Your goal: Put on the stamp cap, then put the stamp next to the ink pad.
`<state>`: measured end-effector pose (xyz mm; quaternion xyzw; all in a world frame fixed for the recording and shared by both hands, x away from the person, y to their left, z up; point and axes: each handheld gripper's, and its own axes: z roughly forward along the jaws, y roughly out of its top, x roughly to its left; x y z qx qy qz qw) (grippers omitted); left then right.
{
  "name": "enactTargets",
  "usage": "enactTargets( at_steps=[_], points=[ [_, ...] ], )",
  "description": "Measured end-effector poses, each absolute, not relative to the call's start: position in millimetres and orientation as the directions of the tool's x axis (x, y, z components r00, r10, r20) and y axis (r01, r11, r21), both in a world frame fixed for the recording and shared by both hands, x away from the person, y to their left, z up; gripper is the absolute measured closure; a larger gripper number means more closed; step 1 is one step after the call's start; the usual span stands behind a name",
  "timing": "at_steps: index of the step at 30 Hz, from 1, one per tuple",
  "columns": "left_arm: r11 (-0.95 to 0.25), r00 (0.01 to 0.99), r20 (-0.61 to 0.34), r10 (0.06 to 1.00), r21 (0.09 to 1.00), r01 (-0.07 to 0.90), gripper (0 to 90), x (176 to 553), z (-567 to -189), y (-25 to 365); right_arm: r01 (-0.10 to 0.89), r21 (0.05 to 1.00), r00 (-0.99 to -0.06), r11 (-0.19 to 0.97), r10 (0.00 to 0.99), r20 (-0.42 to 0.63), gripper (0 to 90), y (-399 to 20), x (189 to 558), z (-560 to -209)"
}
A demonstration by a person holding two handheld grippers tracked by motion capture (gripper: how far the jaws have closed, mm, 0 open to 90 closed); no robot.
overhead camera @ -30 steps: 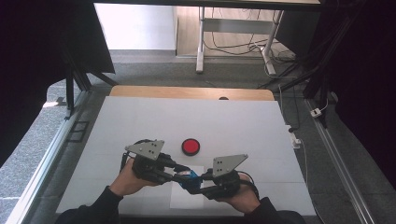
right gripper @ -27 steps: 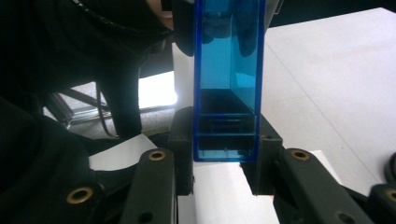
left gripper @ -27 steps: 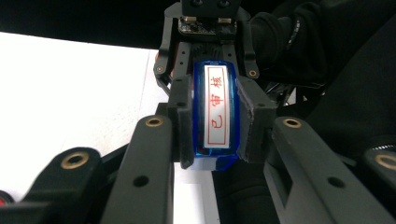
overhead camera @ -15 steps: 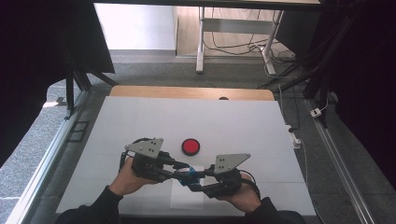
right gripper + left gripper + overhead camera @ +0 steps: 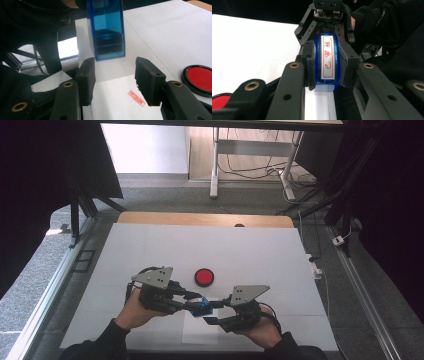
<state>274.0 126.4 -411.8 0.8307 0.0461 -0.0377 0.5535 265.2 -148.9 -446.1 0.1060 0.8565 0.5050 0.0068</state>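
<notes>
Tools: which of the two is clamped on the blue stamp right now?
The left tool: its pads press both sides of the blue stamp. The right tool has just been opening, its pads apart, with nothing between them.

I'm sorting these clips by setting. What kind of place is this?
Probably a lab recording bench: a white-covered table, dark curtains on both sides, and loose cables on the floor beyond.

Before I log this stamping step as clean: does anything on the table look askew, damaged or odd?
Nothing looks damaged or spilled. The blue stamp sits straight in the left gripper; the right gripper, jaws just opening, is off it. The red imprint lies slightly slanted on the white paper. The red ink pad sits flat.
</notes>
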Motion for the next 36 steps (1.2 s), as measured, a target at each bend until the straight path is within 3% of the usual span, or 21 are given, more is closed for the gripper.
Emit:
enactTargets(
  at_steps=[21,36],
  points=[
    [-0.416,0.990,-0.086,0.111,0.901,0.125,69.8,274.6,-405.7,134.9,0.237,0.850,-0.947,0.471,0.307,0.094,31.2,-161.0,266.1,-446.0],
    [-0.453,0.972,-0.106,0.208,0.871,0.192,69.8,281.2,-408.2,145.3,0.287,0.840,-0.915,0.461,0.390,0.099,13.8,-165.9,263.8,-445.7]
  ],
)
